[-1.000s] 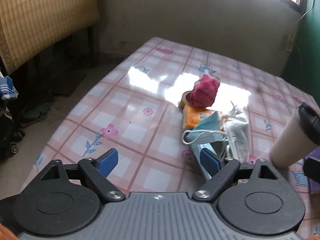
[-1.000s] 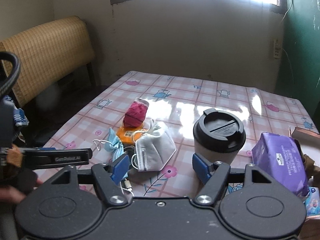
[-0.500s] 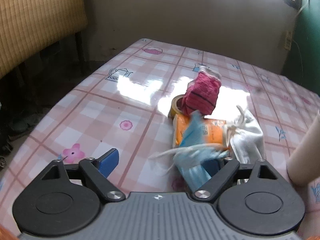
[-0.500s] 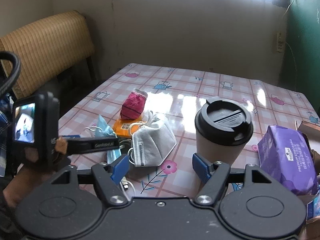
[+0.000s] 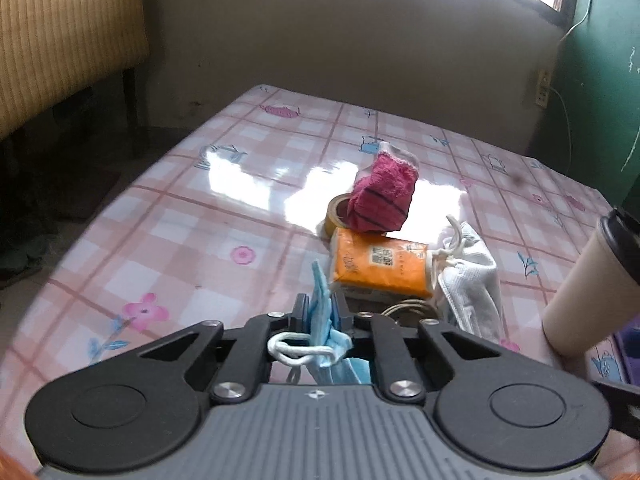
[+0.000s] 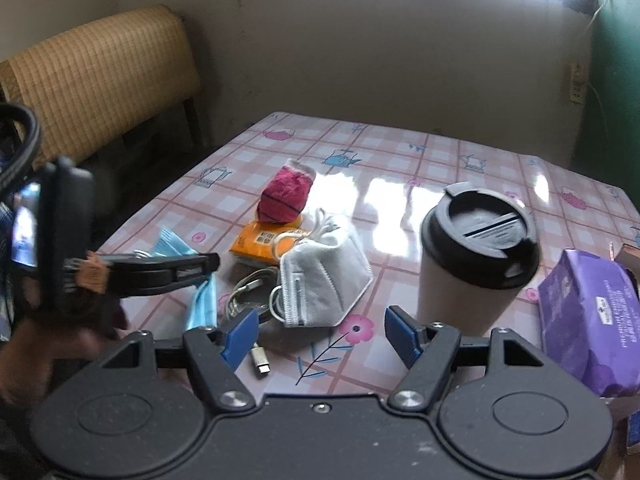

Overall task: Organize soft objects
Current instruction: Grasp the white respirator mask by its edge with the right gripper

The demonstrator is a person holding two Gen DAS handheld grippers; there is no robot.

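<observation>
My left gripper (image 5: 320, 310) is shut on a blue surgical mask (image 5: 322, 316) and holds it just above the table; the mask (image 6: 202, 306) hangs from it in the right wrist view. Beyond it lie an orange tissue pack (image 5: 380, 266), a red sock (image 5: 382, 200) and a white respirator mask (image 5: 472, 284). My right gripper (image 6: 324, 334) is open and empty, low over the table, in front of the white mask (image 6: 320, 284). The left gripper (image 6: 200, 264) shows at the left there.
A paper cup with a black lid (image 6: 476, 256) stands right of the white mask. A purple wipes pack (image 6: 588, 320) lies at the far right. A coiled cable (image 6: 248, 296) and a tape roll (image 5: 338, 214) lie among the pile. The checked tablecloth (image 5: 200, 216) stretches leftward.
My left gripper has closed on the blue mask and lifted it off the table. The right gripper stayed open and moved slightly forward.
</observation>
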